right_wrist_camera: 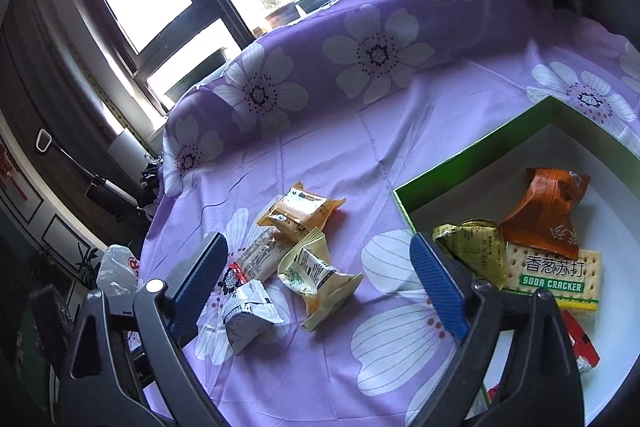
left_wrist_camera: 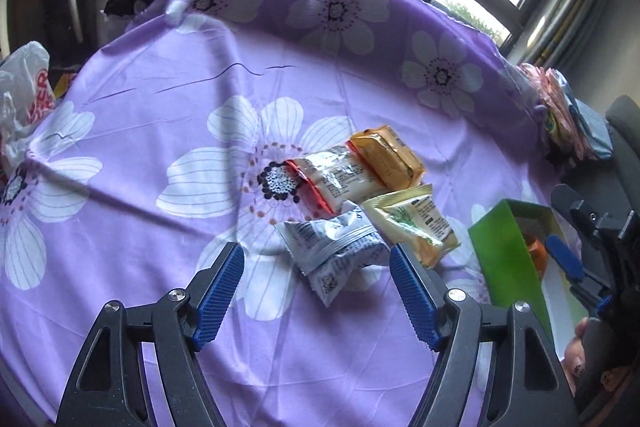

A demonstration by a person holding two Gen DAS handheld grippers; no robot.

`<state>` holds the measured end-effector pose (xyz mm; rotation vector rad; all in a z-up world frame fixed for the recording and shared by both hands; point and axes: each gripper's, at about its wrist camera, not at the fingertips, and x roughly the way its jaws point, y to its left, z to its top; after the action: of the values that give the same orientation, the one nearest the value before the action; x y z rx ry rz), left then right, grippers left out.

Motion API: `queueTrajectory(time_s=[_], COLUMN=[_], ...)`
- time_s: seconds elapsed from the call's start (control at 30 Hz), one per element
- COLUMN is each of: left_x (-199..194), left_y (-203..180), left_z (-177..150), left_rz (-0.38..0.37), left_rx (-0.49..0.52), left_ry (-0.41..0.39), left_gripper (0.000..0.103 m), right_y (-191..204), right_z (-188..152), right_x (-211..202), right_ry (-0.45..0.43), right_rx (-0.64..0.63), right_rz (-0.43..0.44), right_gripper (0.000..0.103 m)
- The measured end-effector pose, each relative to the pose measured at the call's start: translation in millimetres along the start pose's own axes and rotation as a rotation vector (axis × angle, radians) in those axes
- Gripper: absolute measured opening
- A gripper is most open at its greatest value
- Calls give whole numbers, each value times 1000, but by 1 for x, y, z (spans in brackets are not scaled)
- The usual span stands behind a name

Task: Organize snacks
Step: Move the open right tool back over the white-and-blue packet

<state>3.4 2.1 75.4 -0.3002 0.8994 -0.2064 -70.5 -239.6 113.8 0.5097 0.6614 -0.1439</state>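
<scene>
left wrist view: left claw (left_wrist_camera: 316, 279) wide open, nothing held – silver-white snack packet (left_wrist_camera: 334, 251) lies between the jaws, pads clear of it.
risk, left: packet is crinkled and puffy; a close could pinch a corner and let it slip, or nudge the pale yellow packet (left_wrist_camera: 416, 223) touching it.
loose snacks: white red-edged packet (left_wrist_camera: 334, 177) and orange packet (left_wrist_camera: 386, 157) overlap on the purple floral cloth (left_wrist_camera: 160, 107); green box (left_wrist_camera: 502, 259) off to the right.
right wrist view: right claw (right_wrist_camera: 318, 287) spread wide, empty – hangs over the cloth beside the box rim.
box contents: soda cracker pack (right_wrist_camera: 554, 277), orange-brown pouch (right_wrist_camera: 544, 211), olive-yellow packet (right_wrist_camera: 474, 247) inside white interior.
risk, right: both claws near one pile – collision likely if both reach in together.
</scene>
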Motion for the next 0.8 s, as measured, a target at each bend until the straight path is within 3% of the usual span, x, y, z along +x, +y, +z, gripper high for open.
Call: queueTrajectory(time_s=[0.1,0.37,0.8], left_x=[3,3,12], left_y=[10,18,29], left_z=[0,1,3], left_rz=[-15,42,72], left_rx=[-29,-43,-76], left_ry=[15,3,9], left_gripper=[75,75,75], right_y=[8,30,39], right_z=[-7,-23,-29], right_x=[10,32,42], right_ry=[27,83,85], right_rx=[-18,-99,-127], right_rz=[-1,-23,-29], right_gripper=[93,93,93])
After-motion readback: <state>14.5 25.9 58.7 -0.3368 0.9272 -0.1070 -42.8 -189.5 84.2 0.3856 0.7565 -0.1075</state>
